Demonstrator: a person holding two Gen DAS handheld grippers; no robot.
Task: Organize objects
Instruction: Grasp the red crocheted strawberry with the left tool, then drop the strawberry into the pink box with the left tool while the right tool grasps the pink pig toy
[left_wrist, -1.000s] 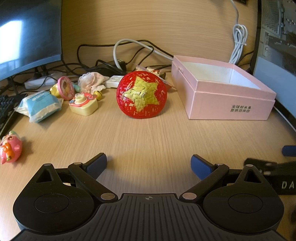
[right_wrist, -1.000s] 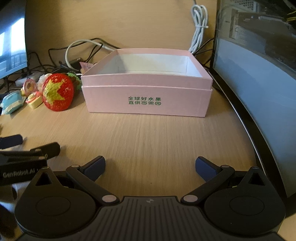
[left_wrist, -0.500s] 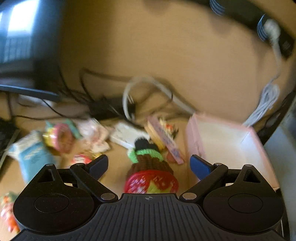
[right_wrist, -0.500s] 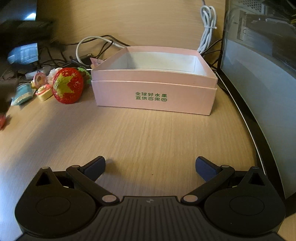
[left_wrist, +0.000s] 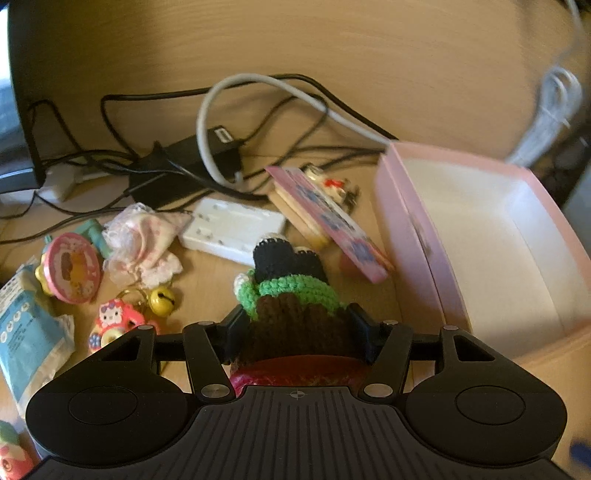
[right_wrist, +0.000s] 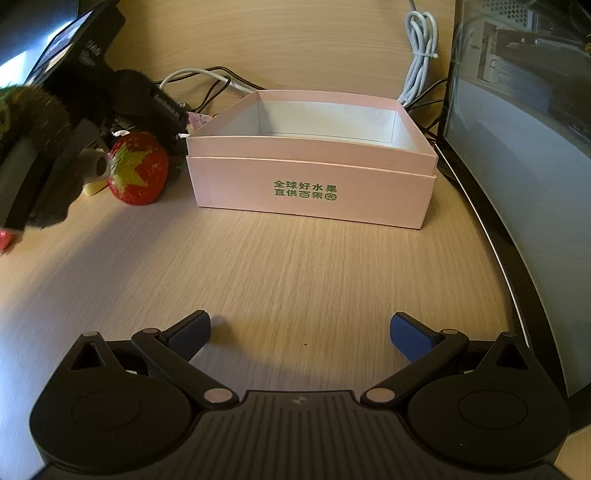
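A knitted toy (left_wrist: 291, 295) with a black top, green collar and brown body stands just behind the red sequined strawberry (left_wrist: 295, 374) with a yellow star (right_wrist: 136, 168). My left gripper (left_wrist: 297, 328) reaches over the strawberry. Its jaws are closing, and both pads lie against the sides of the toy's brown part. In the right wrist view its black body (right_wrist: 147, 103) hangs above and behind the strawberry, hiding the toy. The open pink box (left_wrist: 417, 236) (right_wrist: 310, 181) stands empty to the right. My right gripper (right_wrist: 301, 334) is open over bare desk in front of the box.
Behind the toy lie a pink card (left_wrist: 332, 221), a white flat case (left_wrist: 232, 229) and tangled cables (left_wrist: 221, 147). Small pink toys (left_wrist: 74, 266), a yellow bell (left_wrist: 162, 299) and a blue packet (left_wrist: 26, 332) sit at the left. A monitor (right_wrist: 517, 184) borders the desk's right side.
The left gripper has travelled forward over the strawberry, and its jaws have narrowed from wide open onto the knitted toy. The right gripper has stayed where it was.
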